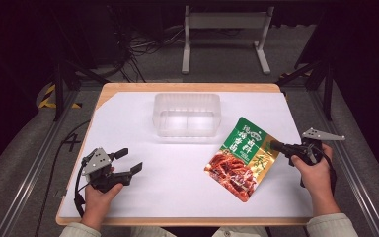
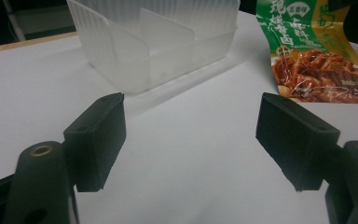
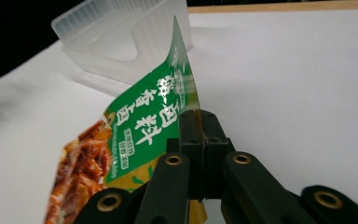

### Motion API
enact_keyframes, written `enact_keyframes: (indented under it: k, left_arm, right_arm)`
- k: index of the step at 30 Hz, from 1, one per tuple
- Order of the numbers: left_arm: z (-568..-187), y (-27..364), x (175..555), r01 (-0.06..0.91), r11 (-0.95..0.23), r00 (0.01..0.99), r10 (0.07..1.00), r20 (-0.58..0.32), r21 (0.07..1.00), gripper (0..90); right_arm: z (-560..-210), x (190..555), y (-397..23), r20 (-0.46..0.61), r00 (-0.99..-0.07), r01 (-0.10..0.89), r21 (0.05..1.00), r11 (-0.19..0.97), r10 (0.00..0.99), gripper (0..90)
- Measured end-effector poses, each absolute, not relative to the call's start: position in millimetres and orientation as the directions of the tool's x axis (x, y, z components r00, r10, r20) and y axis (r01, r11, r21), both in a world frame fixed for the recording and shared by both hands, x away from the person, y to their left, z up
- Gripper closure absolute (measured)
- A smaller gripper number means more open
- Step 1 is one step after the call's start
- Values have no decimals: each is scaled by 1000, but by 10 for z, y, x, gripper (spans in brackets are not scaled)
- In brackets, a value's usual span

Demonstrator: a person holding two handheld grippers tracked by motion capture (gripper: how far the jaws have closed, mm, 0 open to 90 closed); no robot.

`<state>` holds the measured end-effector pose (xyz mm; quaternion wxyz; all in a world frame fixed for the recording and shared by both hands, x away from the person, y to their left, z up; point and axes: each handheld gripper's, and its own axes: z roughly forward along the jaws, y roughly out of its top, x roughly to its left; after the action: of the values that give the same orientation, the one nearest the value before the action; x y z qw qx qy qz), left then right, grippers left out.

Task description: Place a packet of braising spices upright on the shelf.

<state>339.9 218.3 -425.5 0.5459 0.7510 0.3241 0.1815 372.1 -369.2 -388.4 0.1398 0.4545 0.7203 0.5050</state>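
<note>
A green and gold food pouch (image 1: 242, 158) with a picture of red-brown food lies tilted at the right of the white table, its right edge raised. My right gripper (image 1: 275, 145) is shut on that edge; in the right gripper view the jaws pinch the pouch (image 3: 154, 116) where the right gripper (image 3: 199, 122) meets it. A clear plastic bin (image 1: 187, 114) with an inner divider stands at the back centre. My left gripper (image 1: 128, 160) rests at the front left, open and empty. In the left gripper view the left gripper (image 2: 191, 123) faces the bin (image 2: 158, 51) and the pouch (image 2: 317, 70).
The table (image 1: 143, 197) has a white sheet over a wooden top, with its edges close at the front and right. Beyond it are a grey frame stand (image 1: 225, 34), dark tripod legs and cables on the floor.
</note>
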Motion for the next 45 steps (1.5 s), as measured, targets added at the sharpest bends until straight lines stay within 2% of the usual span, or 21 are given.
enact_keyframes:
  k: [13, 26, 45]
  left_arm:
    - [-4253, 2189, 3395, 289, -197, 720, 689, -77, 937, 249]
    - [-4259, 2191, 3395, 295, -189, 717, 692, -86, 937, 249]
    - [-4263, 2188, 3404, 296, -194, 716, 693, -83, 935, 249]
  right_arm:
    - [-3382, 3456, -3484, 230, -636, 423, 902, 84, 736, 900]
    - [-2928, 3216, -3105, 133, -737, 318, 934, 166, 662, 900]
    - [-2524, 3456, -3142, 143, -696, 286, 954, 90, 704, 900]
